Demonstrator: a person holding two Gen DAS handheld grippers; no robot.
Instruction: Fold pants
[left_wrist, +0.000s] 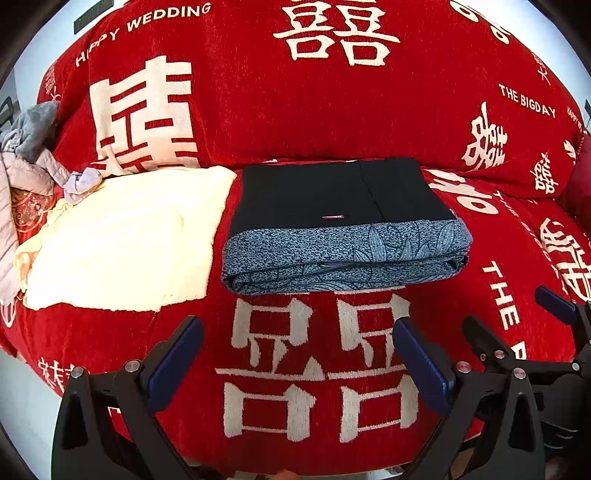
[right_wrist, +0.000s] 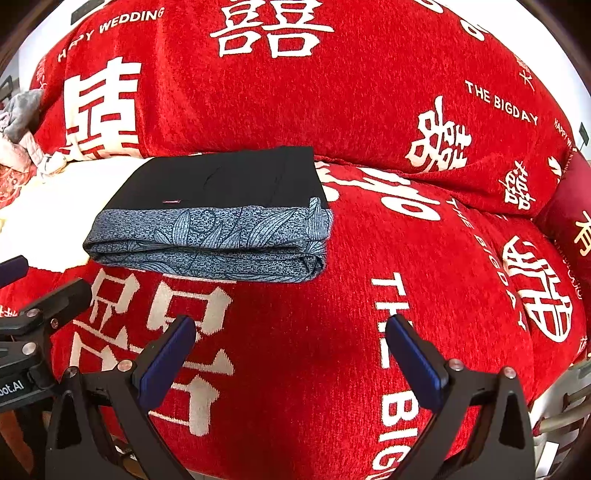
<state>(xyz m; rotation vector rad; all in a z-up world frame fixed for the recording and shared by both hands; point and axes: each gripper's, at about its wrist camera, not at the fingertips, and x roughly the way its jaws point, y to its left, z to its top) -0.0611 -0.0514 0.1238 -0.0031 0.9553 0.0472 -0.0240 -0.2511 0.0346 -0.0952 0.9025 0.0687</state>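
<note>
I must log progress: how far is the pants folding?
Looks done: the dark pants with blue patterned lining lie as a compact folded rectangle on the red printed blanket. In hand: nothing; left gripper and right gripper are open, clear. Left: apparently nothing.

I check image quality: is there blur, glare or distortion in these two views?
Left wrist view: strong fisheye bending at the edges, dark corners, folded pants sharp, cream blanket slightly overexposed. Right wrist view: same bending, pants sharp, no glare, no motion blur.
</note>
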